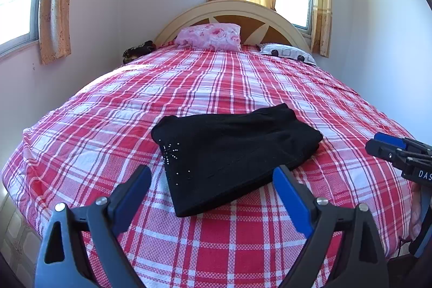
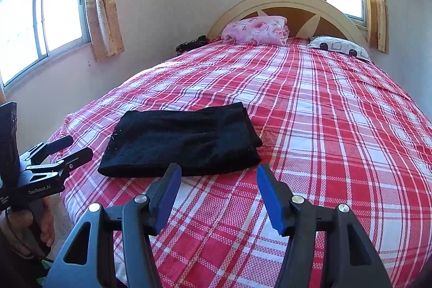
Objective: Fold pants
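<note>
Black pants point(image 1: 232, 153) lie folded into a compact rectangle on the red plaid bedspread point(image 1: 216, 82), with small rhinestones near their left end. My left gripper point(image 1: 213, 174) is open and empty, held just short of the pants' near edge. My right gripper point(image 2: 218, 174) is open and empty, a little to the right of and behind the pants point(image 2: 183, 139). The right gripper also shows at the right edge of the left wrist view point(image 1: 383, 145), and the left gripper at the left edge of the right wrist view point(image 2: 73, 147).
A pink floral pillow point(image 1: 210, 35) and a white patterned pillow point(image 1: 289, 51) lie against the curved headboard point(image 1: 232, 10). A dark cloth point(image 1: 139, 49) sits at the bed's far left corner. Walls, windows and curtains surround the bed. Tiled floor point(image 1: 16, 239) shows at lower left.
</note>
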`<state>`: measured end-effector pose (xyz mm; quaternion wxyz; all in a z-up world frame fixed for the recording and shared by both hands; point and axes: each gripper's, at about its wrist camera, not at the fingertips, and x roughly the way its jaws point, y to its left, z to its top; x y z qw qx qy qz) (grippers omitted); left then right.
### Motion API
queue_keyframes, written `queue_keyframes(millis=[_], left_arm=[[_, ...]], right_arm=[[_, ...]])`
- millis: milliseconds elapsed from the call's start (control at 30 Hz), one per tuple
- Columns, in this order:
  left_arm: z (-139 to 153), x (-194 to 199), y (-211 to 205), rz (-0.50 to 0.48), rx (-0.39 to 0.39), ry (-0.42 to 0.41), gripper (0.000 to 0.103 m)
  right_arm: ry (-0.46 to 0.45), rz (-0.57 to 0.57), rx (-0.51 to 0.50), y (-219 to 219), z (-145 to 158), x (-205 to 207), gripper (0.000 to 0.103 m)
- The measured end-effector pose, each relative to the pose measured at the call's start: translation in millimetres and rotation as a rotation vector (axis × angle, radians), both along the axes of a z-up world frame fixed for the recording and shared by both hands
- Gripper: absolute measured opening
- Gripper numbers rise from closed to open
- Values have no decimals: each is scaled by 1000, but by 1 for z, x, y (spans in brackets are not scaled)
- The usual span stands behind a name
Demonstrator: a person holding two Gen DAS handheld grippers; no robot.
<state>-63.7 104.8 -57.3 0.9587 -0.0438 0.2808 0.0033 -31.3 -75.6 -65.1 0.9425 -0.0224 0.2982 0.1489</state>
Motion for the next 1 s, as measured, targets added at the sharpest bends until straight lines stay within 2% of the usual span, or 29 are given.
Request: queue_keyframes(millis=[1000], left_arm=[[1, 0, -5, -6, 9, -5, 99]], right_arm=[[-16, -7, 5, -2, 3, -8, 60]])
